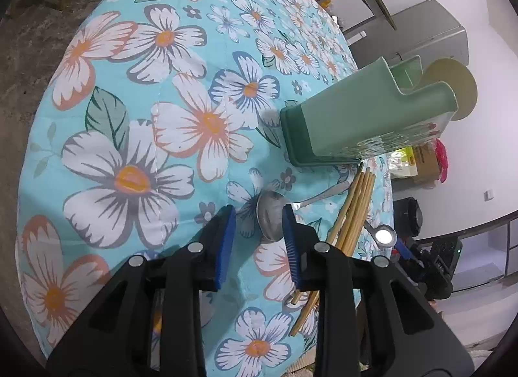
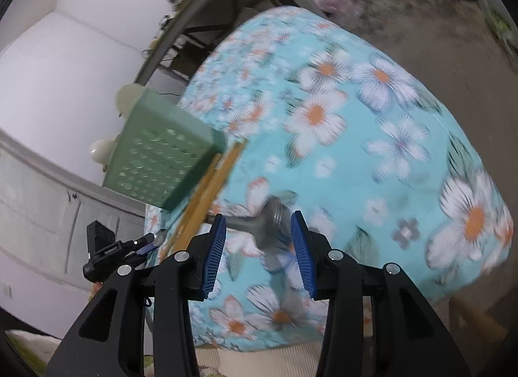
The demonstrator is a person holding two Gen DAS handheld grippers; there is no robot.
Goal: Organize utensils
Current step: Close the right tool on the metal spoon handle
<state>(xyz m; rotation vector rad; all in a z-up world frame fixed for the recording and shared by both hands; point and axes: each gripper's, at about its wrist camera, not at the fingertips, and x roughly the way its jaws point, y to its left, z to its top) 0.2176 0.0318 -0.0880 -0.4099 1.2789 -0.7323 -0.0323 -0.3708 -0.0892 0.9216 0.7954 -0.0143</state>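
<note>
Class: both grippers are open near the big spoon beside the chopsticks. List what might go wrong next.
1. The left gripper and right gripper both frame the big spoon; they may collide.
2. The chopsticks overlap its handle, so lifting could scatter them.
3. The green holder sits at the table's edge; a bump might tip it.

spoon [image 1: 270, 215] flat, steel | chopsticks [image 1: 353, 211] bundled beside | green holder [image 1: 365, 118] upright

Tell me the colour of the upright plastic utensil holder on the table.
Sage green plastic utensil holder, darker green at its base; clearest in the left wrist view.
</note>
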